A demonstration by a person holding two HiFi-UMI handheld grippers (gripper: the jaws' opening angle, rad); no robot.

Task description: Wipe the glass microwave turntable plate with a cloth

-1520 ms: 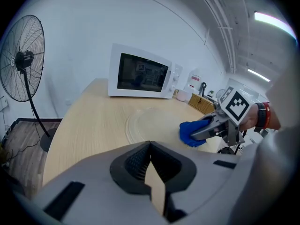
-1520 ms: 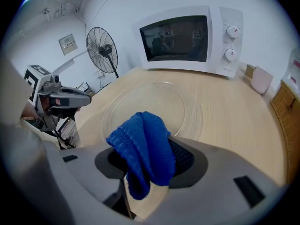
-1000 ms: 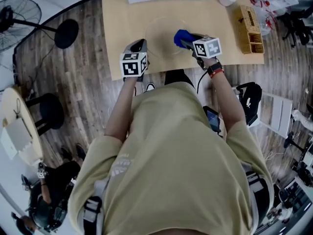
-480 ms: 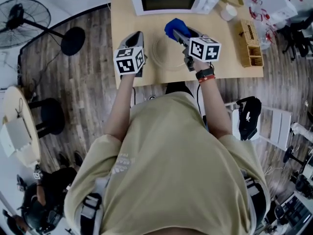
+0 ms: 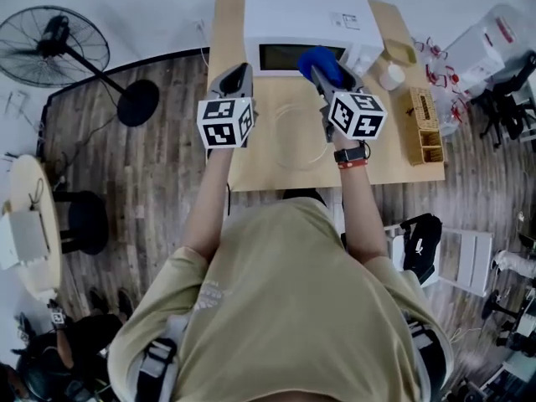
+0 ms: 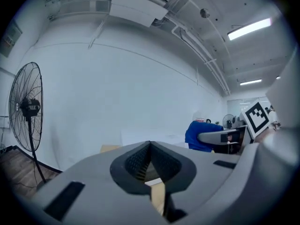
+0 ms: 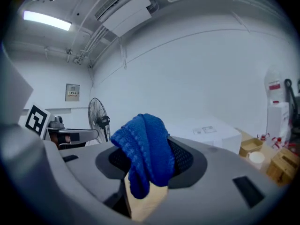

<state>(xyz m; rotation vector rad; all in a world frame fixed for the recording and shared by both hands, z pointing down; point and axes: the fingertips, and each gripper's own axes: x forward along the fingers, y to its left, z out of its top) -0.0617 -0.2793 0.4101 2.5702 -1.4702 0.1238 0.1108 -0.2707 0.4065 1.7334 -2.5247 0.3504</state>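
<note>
Round clear glass microwave turntable plate [image 5: 295,136]: flat on the light wooden table [image 5: 243,170], just in front of the white microwave oven [image 5: 306,19], and between the two grippers in the head view. Hard to see because of the clear glass, only a faint ring. Left gripper [image 5: 238,74] held over the left part of the table, beside the plate and not touching it. In the left gripper view, left gripper [image 6: 149,146] with both jaws pressed together at the tips and nothing between them. Right gripper [image 5: 325,75] on the other side, near the microwave oven's door. In the right gripper view, right gripper [image 7: 149,146] squeezed tight on a bunched-up dark blue knitted cloth [image 7: 145,153], with a fold of it hanging down over the jaws. In the head view, blue cloth [image 5: 321,63] past the far edge of the plate, not on the glass. Black watch with a red strap [image 5: 352,156] on the right wrist. Off to the right on the table, a woven straw basket [image 5: 423,124] and a small white cup [image 5: 389,75]. On the wooden floor to the left, a tall black standing fan [image 5: 54,44].
</note>
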